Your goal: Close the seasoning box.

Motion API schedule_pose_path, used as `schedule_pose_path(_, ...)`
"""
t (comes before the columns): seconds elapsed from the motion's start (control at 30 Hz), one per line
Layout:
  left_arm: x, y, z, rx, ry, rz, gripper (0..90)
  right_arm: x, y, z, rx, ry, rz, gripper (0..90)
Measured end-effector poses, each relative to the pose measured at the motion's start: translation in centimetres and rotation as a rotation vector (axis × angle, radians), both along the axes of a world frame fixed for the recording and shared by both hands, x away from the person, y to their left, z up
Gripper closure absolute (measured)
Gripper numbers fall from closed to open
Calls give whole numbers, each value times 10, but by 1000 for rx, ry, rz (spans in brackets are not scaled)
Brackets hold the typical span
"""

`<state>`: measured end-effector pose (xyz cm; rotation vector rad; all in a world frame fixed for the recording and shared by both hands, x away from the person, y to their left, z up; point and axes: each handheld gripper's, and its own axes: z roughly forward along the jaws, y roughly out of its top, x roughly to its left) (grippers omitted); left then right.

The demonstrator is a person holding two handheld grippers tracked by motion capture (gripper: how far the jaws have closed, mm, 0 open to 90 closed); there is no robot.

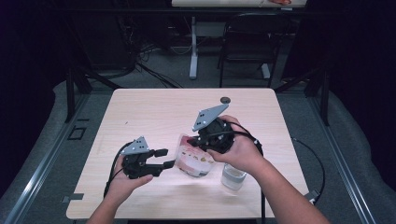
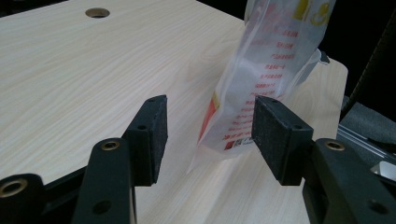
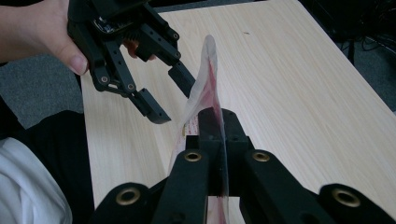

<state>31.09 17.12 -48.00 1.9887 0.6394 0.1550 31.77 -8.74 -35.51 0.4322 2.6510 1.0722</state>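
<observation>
Fingers of the right gripper [image 3: 212, 122] are clamped on a thin plastic pouch [image 1: 194, 156], held up over the worktop [image 1: 154, 112]; the left gripper [image 2: 208, 135], at nine o'clock of it, has fingers apart around the pouch's edge. A hard pull could tear it, and a glass [image 1: 232, 176] at five o'clock could be tipped.

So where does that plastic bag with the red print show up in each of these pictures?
High view: the bag is centre, between the grippers.
Left gripper view: upper right, its corner between open jaws.
Right gripper view: centre, edge-on, clamped.
Shared landmark: the table's round hole.
</observation>
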Motion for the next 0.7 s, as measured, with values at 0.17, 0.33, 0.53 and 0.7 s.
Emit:
schedule_pose_path(0.17, 0, -4, -4, -4, 2, -26, 439, 0, 0, 1, 2, 0, 14, 900)
schedule_pose_path(0.33, -1, -8, -6, -14, -2, -51, 431, -2, 1, 4, 5, -4, 24, 900)
schedule_pose_path(0.53, 1, -11, -12, -40, 21, -72, 426, -4, 4, 7, 6, -10, 31, 900)
schedule_pose_path(0.7, 2, -14, -17, -40, 28, -82, 414, -4, 6, 7, 5, -12, 35, 900)
